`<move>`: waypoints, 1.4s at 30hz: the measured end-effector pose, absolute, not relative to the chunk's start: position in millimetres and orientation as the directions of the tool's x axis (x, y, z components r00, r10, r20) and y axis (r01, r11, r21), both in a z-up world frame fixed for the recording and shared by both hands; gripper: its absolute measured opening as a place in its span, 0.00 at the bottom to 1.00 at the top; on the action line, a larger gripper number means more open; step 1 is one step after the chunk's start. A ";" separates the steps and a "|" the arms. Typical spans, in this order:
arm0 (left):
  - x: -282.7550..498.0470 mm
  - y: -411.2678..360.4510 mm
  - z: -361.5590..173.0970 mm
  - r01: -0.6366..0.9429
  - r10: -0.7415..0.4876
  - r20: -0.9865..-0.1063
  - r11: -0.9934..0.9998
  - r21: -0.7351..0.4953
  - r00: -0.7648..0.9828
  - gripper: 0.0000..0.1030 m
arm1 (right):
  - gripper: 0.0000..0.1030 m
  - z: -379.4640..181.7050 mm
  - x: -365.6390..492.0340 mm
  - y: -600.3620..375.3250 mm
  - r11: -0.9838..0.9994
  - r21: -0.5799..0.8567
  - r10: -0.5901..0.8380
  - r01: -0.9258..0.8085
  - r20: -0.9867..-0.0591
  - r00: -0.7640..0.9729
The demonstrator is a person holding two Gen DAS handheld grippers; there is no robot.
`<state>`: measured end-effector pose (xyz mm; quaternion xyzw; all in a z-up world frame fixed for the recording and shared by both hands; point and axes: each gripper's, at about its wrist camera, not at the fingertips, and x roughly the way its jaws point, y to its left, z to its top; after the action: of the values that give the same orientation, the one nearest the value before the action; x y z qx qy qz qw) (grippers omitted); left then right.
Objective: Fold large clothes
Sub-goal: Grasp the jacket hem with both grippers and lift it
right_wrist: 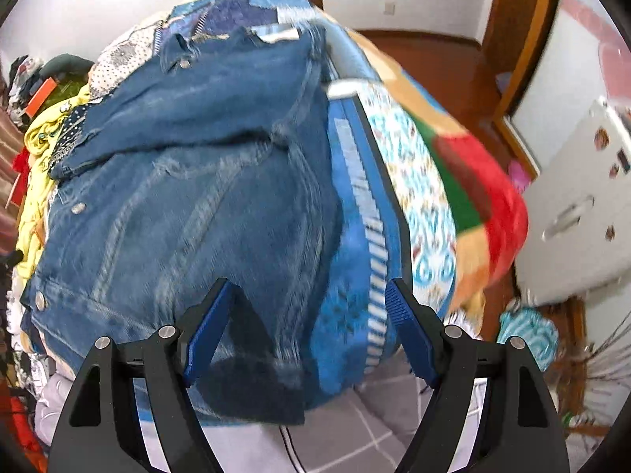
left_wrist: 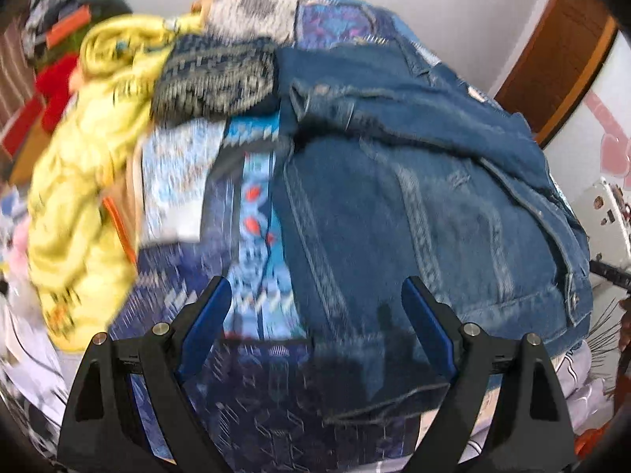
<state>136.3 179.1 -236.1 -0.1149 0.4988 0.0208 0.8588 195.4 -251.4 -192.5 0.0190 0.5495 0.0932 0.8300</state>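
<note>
We see the denim jacket spread flat on the patterned blue quilt, ready for folding. Left gripper and right gripper hover at 6 o'clock, fingers spread, grasping nothing.

A blue denim jacket lies spread flat with a sleeve folded across its upper part, just below and ahead of the left gripper.
</note>
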 end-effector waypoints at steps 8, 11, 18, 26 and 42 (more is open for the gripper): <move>128.7 180.9 -265.9 -0.209 -0.237 -0.856 0.908 -0.364 0.460 0.85 | 0.74 -204.1 196.1 -252.6 0.950 0.287 0.311 -0.121 -0.888 0.339; 130.5 175.9 -271.8 -0.185 -0.324 -0.827 0.875 -0.446 0.459 0.84 | 0.74 -210.1 203.0 -249.2 0.941 0.313 0.339 -0.131 -0.882 0.328; 138.3 158.1 -271.5 -0.149 -0.325 -0.816 0.886 -0.440 0.478 0.70 | 0.73 -209.1 210.7 -245.7 0.930 0.325 0.366 -0.171 -0.861 0.354; 148.7 152.6 -253.5 -0.122 -0.253 -0.823 0.925 -0.360 0.509 0.26 | 0.26 -204.1 211.7 -241.8 0.935 0.302 0.353 -0.185 -0.840 0.412; 198.7 162.8 -166.5 -0.051 -0.242 -0.674 0.922 -0.384 0.698 0.18 | 0.10 -135.9 262.2 -213.2 0.893 0.316 0.448 -0.320 -0.701 0.555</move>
<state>198.7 162.8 -166.5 -0.1900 0.3847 -0.0530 0.9017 262.2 -213.2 -135.9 0.0761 0.4179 0.2186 0.8785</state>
